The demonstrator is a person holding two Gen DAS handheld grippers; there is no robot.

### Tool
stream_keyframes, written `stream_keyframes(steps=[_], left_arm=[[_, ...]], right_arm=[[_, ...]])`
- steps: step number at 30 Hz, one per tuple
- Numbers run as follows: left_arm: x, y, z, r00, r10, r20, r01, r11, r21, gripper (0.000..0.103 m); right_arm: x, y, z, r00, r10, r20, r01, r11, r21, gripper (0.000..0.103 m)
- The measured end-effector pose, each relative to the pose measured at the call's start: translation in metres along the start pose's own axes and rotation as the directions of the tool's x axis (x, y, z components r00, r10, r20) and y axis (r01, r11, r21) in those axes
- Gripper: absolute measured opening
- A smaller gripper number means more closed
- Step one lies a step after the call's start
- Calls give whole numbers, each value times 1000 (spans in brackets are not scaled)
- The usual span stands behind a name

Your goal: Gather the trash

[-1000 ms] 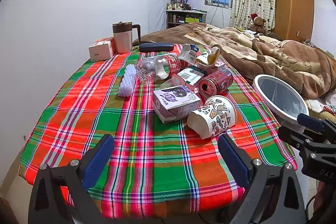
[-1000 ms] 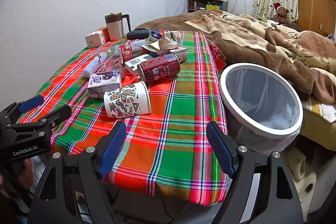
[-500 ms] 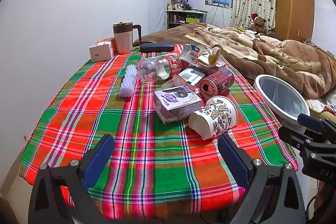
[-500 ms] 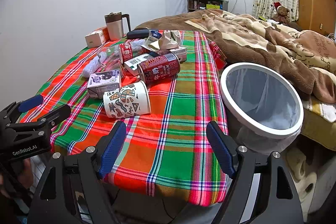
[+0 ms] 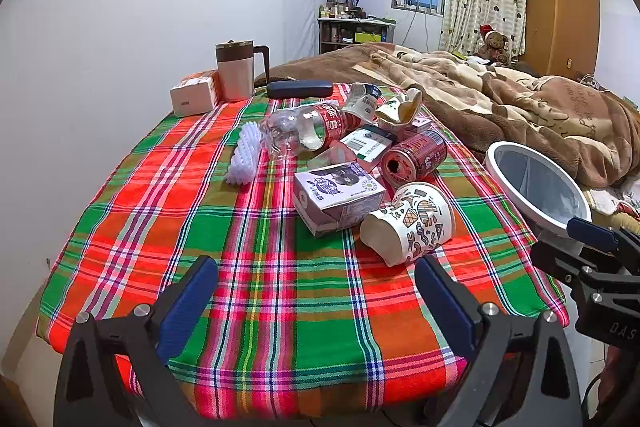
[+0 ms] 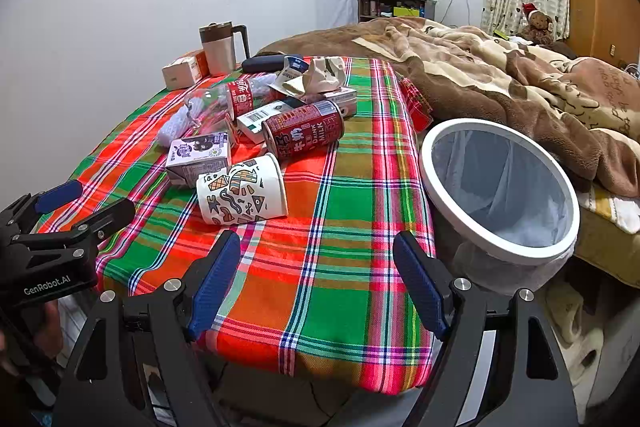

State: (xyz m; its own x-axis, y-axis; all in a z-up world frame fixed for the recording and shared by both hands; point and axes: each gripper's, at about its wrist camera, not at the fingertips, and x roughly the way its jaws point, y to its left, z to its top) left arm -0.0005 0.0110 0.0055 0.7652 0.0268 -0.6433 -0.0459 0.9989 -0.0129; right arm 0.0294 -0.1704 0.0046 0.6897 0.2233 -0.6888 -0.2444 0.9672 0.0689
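Can [image 6: 303, 135] labelled "DRINK MILK", possibly

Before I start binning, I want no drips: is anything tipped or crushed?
The paper cup, red can and clear bottle lie on their sides on the plaid cloth; the milk carton looks dented. No spill visible.

Left gripper [image 5: 316, 301] jaws spread wide; right gripper [image 6: 318, 281] likewise, both empty.
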Motion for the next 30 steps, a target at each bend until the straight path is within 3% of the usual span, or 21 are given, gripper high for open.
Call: stream_keyframes(steps=[22,30], left_arm=[[24,7,8,1000,-8,-14,8,1000,-1,100],[38,8,18,1000,-8,-6,8,1000,28,91]], right_arm=[[11,-10,3,1000,2,-10,-2,1000,5,80],[22,-12,8,1000,13,-20,-12,1000,5,80]])
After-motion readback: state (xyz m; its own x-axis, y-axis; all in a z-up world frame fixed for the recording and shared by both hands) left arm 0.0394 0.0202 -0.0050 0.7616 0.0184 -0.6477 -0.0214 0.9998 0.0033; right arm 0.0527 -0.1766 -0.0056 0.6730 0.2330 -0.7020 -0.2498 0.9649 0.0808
